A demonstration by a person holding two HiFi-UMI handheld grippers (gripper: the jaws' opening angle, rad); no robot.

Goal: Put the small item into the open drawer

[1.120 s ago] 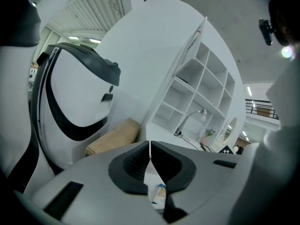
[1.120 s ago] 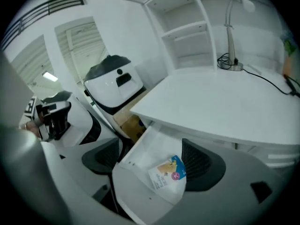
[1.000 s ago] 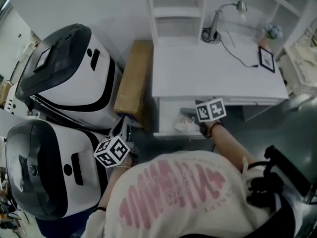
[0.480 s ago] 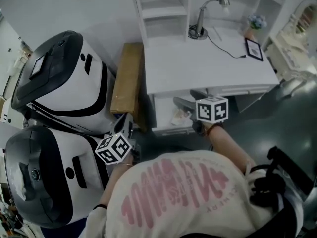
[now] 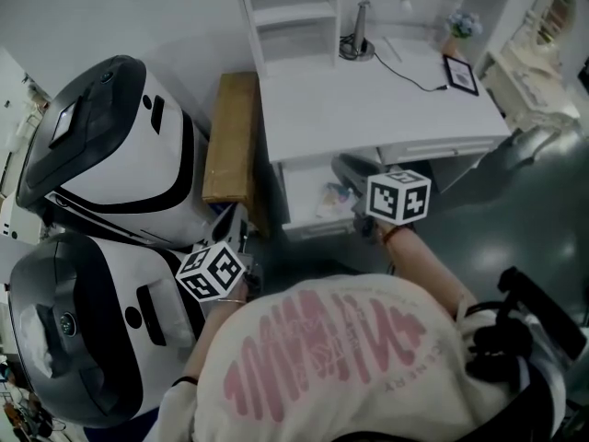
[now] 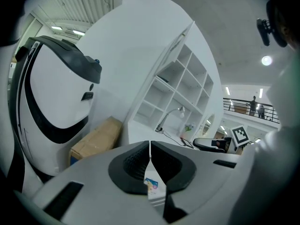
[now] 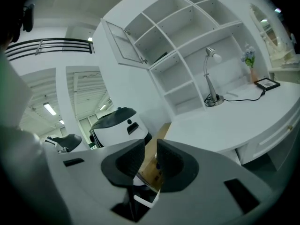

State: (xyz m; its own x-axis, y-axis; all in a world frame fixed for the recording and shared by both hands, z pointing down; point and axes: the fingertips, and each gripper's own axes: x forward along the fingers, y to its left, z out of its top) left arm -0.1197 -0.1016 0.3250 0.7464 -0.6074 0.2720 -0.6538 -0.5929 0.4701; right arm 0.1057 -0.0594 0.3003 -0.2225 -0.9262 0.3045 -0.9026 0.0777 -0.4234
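Observation:
The white desk's drawer (image 5: pixel 304 217) stands open, and a small pale packet (image 5: pixel 332 197) lies inside it. My right gripper (image 5: pixel 355 169) hovers just above the drawer's right part, near the desk's front edge. Its jaws have just been closing and now stand a narrow gap apart with nothing between them (image 7: pixel 150 145). My left gripper (image 5: pixel 236 227) is held low at the left, beside the cardboard box. It is shut and empty (image 6: pixel 150 147), and the packet (image 6: pixel 151 185) shows past its fingers.
Two large white-and-black machines (image 5: pixel 110 145) fill the left side. A long cardboard box (image 5: pixel 230 138) stands between them and the desk (image 5: pixel 368 109). A lamp (image 5: pixel 361 26), a cable and a picture frame (image 5: pixel 460 74) are on the desktop under white shelves.
The right gripper has risen out of the drawer with its jaws drawn closer together, and the packet stays in the drawer. The left gripper has shifted only slightly.

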